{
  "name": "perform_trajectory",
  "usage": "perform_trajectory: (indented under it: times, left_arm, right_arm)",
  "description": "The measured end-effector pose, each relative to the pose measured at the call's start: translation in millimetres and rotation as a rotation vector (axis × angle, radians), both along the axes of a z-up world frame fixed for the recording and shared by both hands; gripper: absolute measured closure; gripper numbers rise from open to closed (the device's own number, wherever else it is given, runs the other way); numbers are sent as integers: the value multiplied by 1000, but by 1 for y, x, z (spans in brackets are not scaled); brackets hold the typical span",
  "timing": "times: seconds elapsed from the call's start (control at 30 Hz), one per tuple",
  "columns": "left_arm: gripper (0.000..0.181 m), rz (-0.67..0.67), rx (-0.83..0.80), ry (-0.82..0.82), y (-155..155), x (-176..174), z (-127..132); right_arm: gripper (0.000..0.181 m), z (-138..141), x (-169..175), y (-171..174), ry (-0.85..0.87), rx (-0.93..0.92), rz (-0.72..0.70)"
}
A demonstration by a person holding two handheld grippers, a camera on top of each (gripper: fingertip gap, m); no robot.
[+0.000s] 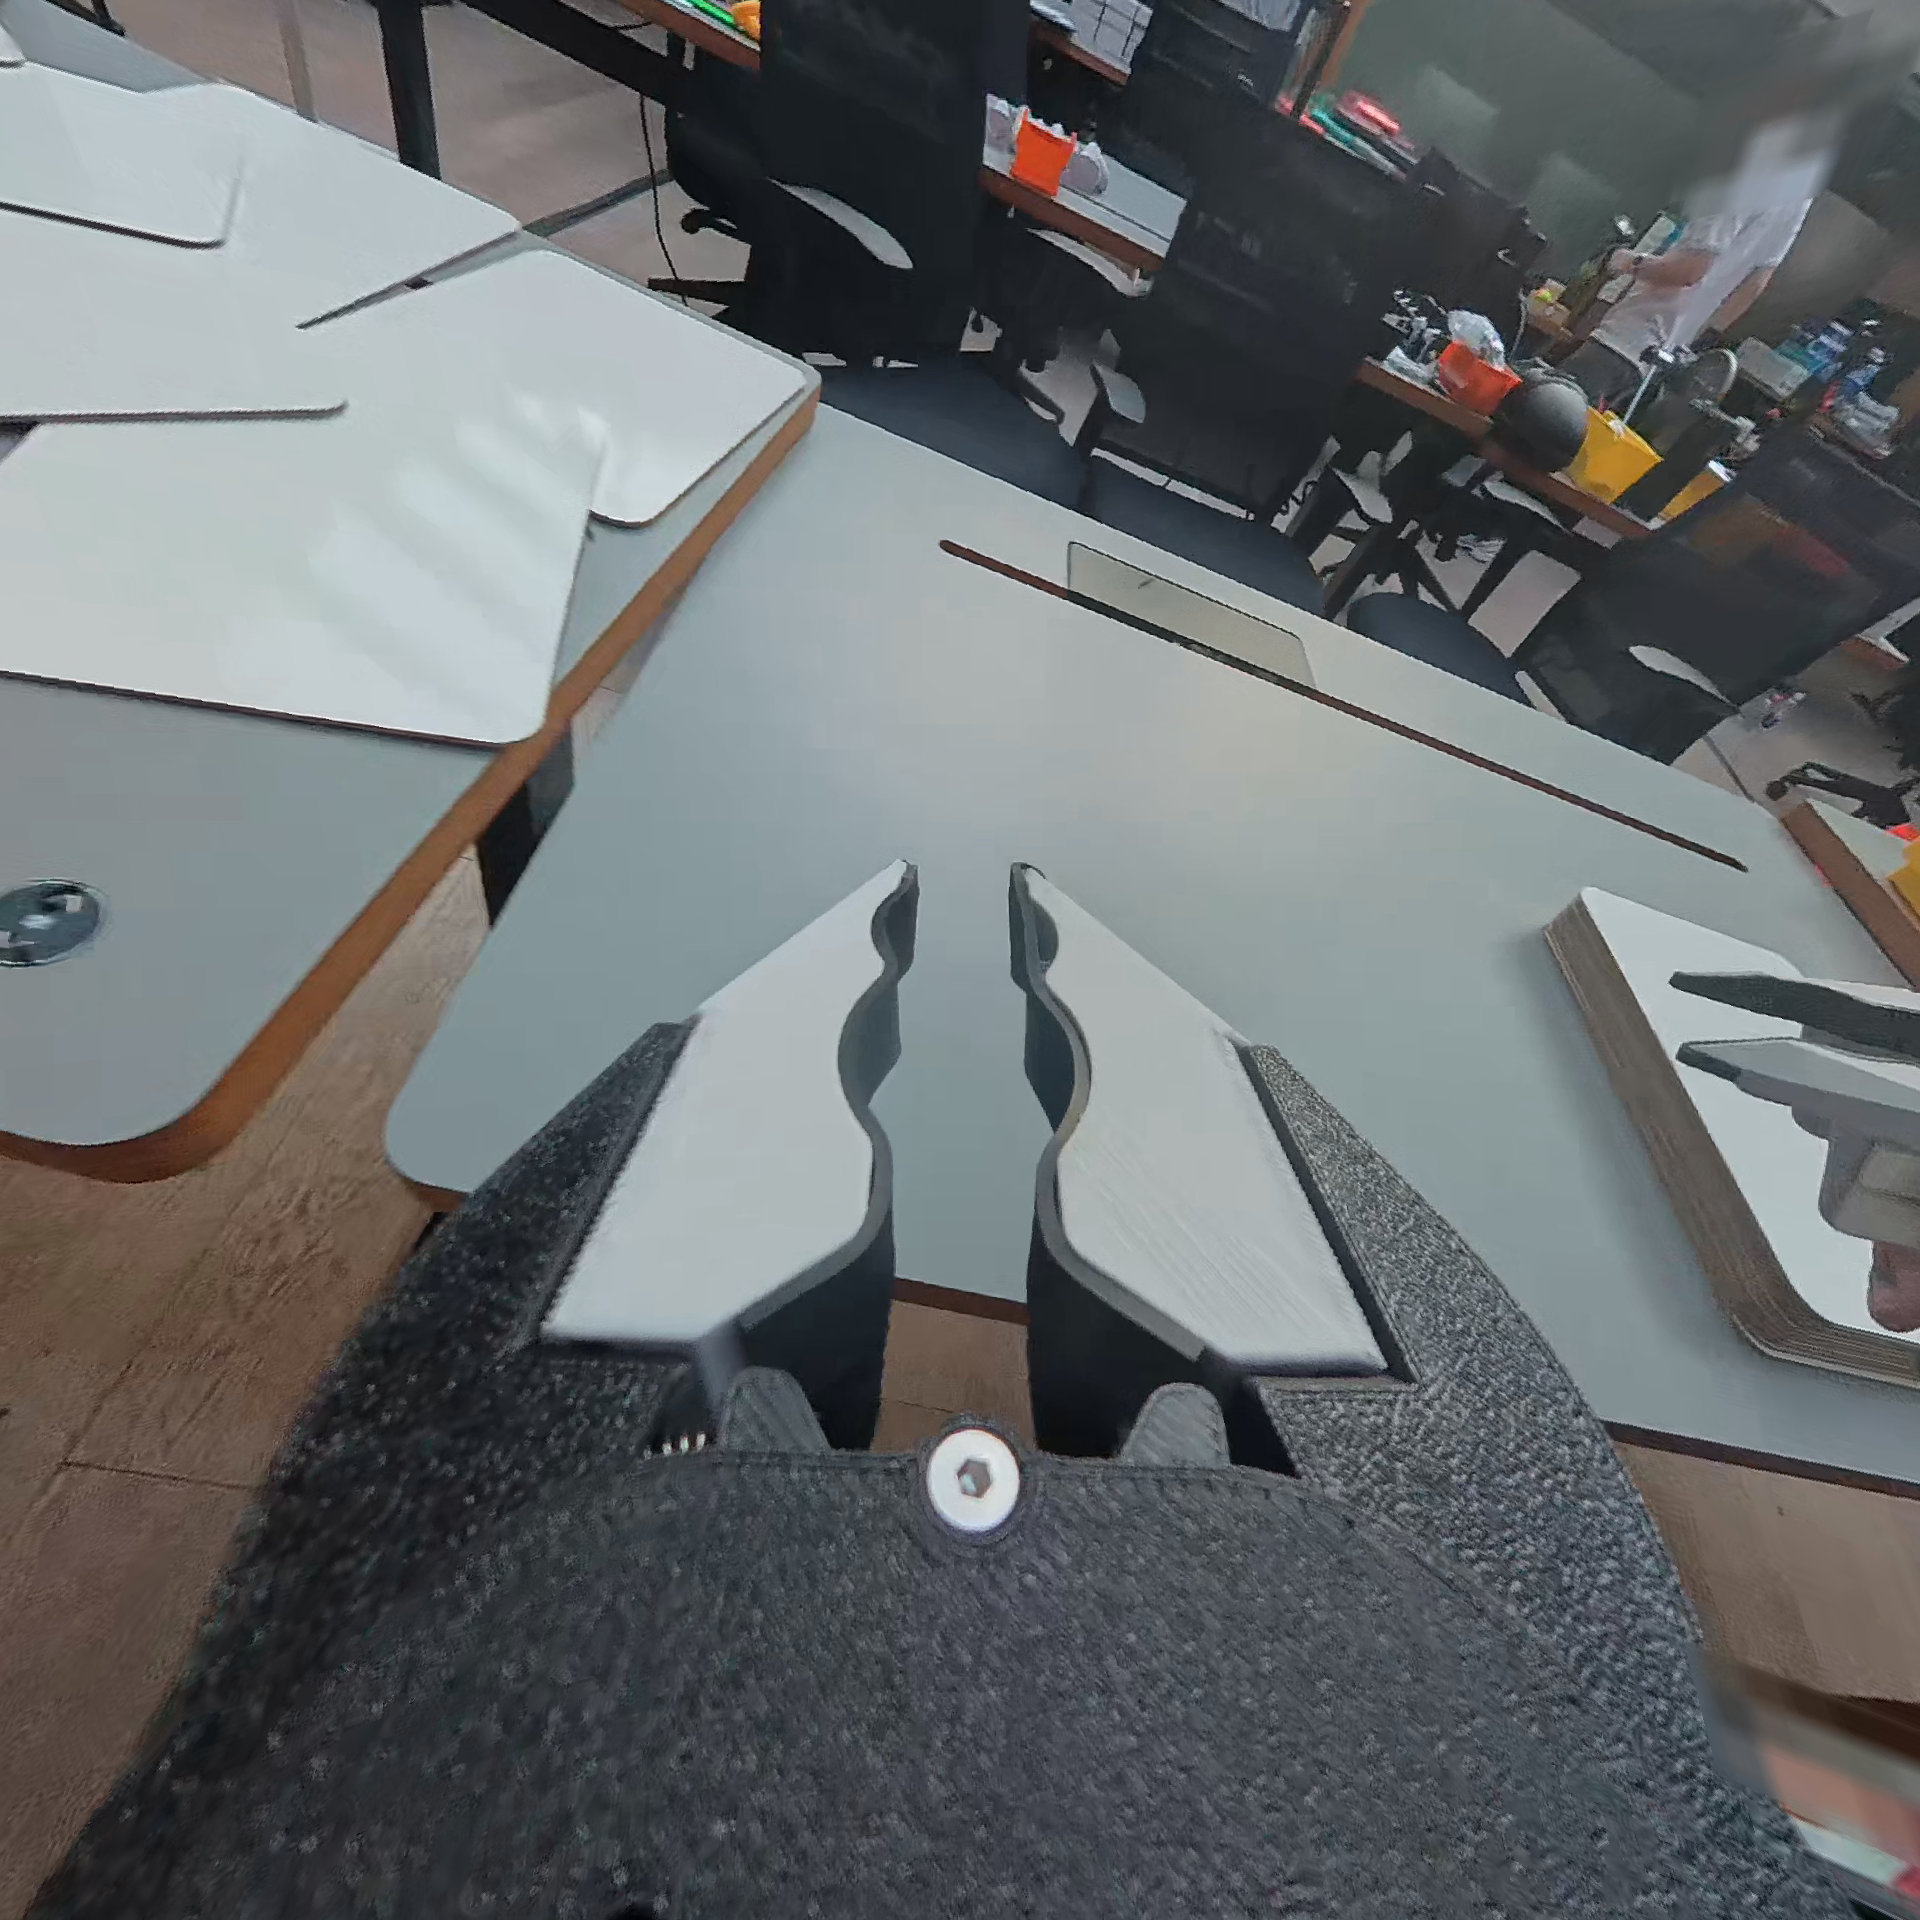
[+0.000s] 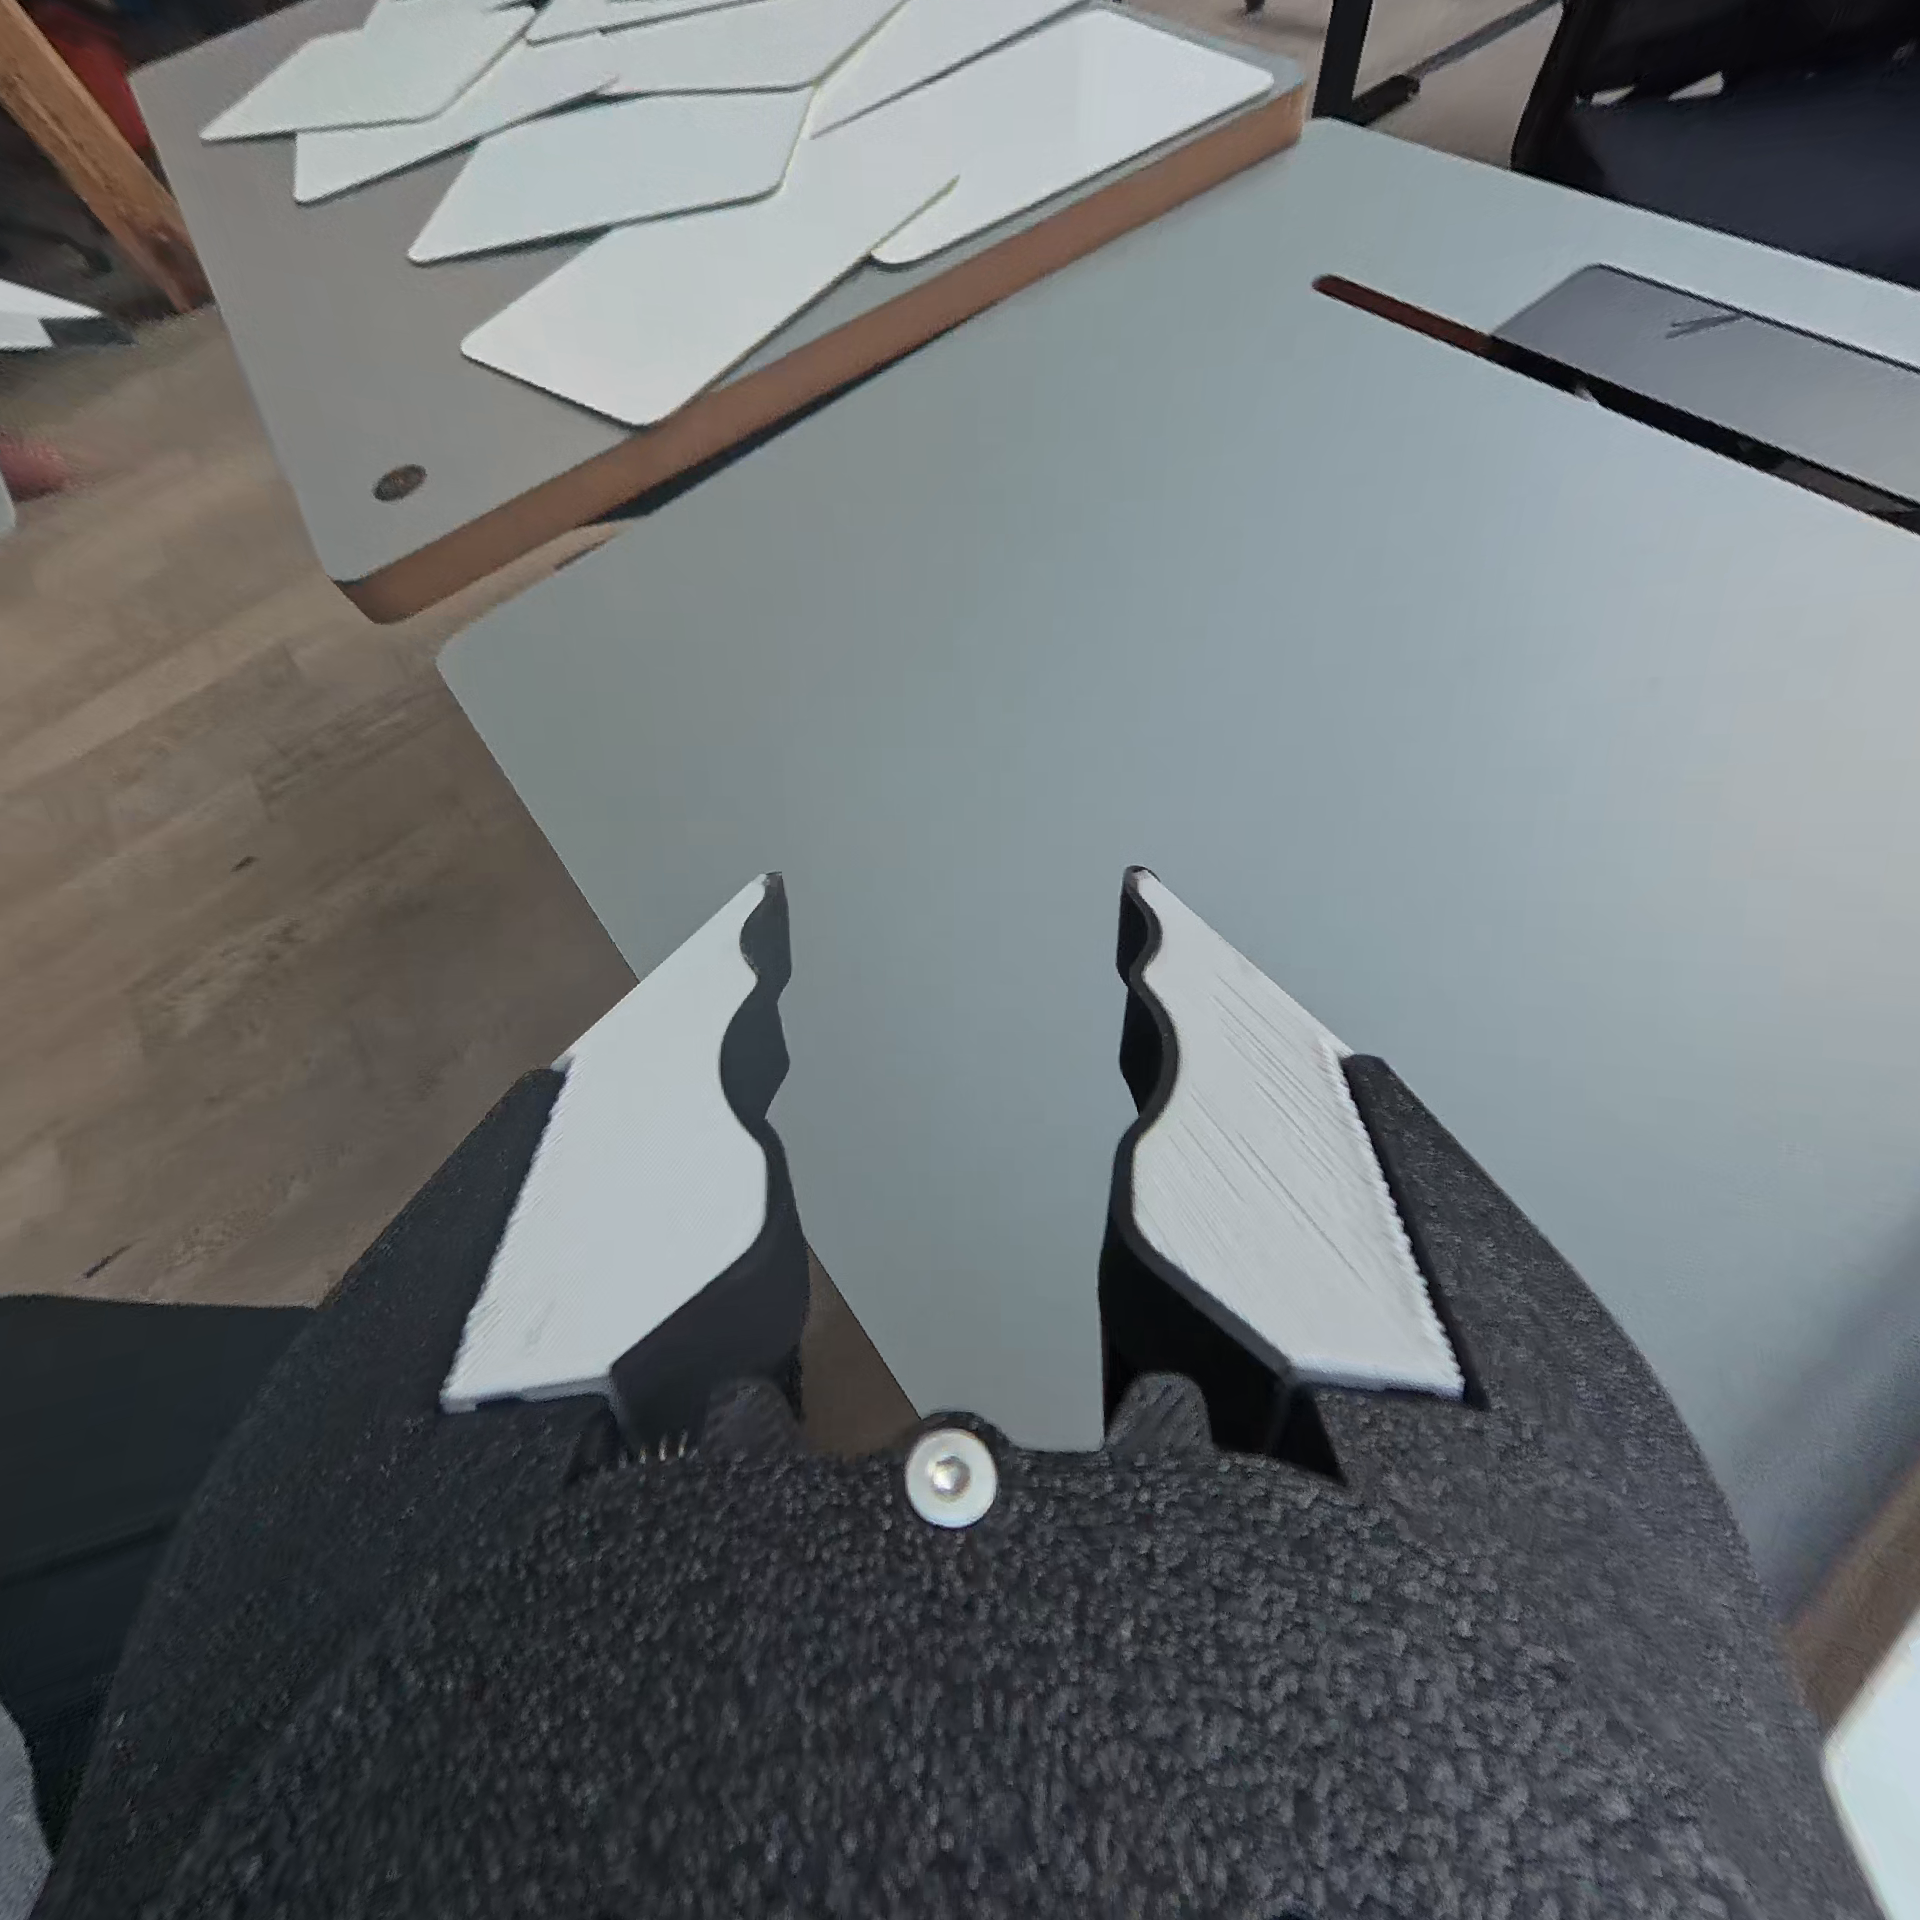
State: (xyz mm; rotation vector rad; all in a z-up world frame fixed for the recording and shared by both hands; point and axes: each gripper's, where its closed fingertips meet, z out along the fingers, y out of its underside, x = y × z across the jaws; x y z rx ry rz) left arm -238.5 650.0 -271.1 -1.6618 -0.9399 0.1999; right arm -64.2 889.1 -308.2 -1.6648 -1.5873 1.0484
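Observation:
My left gripper (image 1: 963, 869) hangs over the near part of a grey table (image 1: 1195, 883). Its jaws stand a narrow gap apart with nothing between them. My right gripper (image 2: 953, 879) is over the same grey table (image 2: 1143, 623), jaws wide apart and empty. In the left wrist view the right gripper (image 1: 1704, 1023) also shows at the far right, just above a stack of white rounded boards (image 1: 1652, 1174). A white corner (image 2: 1875, 1766) at the lower right of the right wrist view may be that stack.
A second, higher table (image 1: 208, 935) at the left carries several loose white boards (image 1: 312, 561), also seen in the right wrist view (image 2: 665, 312). The grey table has a long slot (image 1: 1351, 712) and a dark inset panel (image 1: 1184, 613). Office chairs (image 1: 862, 177), cluttered desks and a person (image 1: 1714, 249) stand behind.

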Motion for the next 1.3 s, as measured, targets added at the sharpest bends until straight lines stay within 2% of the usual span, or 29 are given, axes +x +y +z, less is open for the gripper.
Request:
perform_trajectory:
  times: [0.1, 0.23, 0.3, 0.4, 0.43, 0.57, 0.63, 0.7, 0.77, 0.83, 0.9, 0.93, 1.1, 1.3]
  left_arm:
    - [179, 52, -22, 39, -75, -46, 16]
    - [181, 144, -47, 106, -162, -93, 48]
    - [181, 183, -57, 119, -198, -113, 51]
    - [181, 236, -76, 107, -244, -141, 41]
    - [181, 248, -85, 102, -257, -150, 38]
    - [180, 273, -114, 77, -301, -189, 24]
    - [178, 268, -145, 41, -320, -210, 13]
    - [175, 243, -172, 4, -333, -231, 6]
    - [172, 207, -207, -14, -343, -256, 2]
    - [163, 151, -230, -51, -346, -280, -5]
    - [157, 113, -239, -70, -346, -308, -11]
    - [153, 92, -235, -84, -344, -320, -14]
    - [148, -25, -196, -156, -320, -374, -31]
    - [144, -134, -171, -242, -313, -434, -60]
  right_arm:
    - [144, 9, -68, -55, 36, -52, 0]
    - [179, 20, -148, -117, 44, -46, 55]
    - [181, 22, -188, -141, 53, -35, 81]
    - [181, 9, -249, -165, 25, -46, 77]
    - [173, 1, -270, -171, 10, -56, 67]
    - [105, -49, -351, -194, -122, -139, -8]
    - [82, -77, -392, -202, -196, -221, -66]
    - [69, -103, -430, -201, -270, -242, -133]
    - [66, -122, -463, -198, -326, -266, -195]
    - [70, -145, -477, -197, -429, -272, -236]
    - [94, -161, -476, -206, -493, -326, -247]
    - [95, -165, -474, -210, -485, -362, -263]
    - [129, -161, -449, -219, -405, -618, -349]
    - [149, -151, -408, -264, -339, -806, -352]
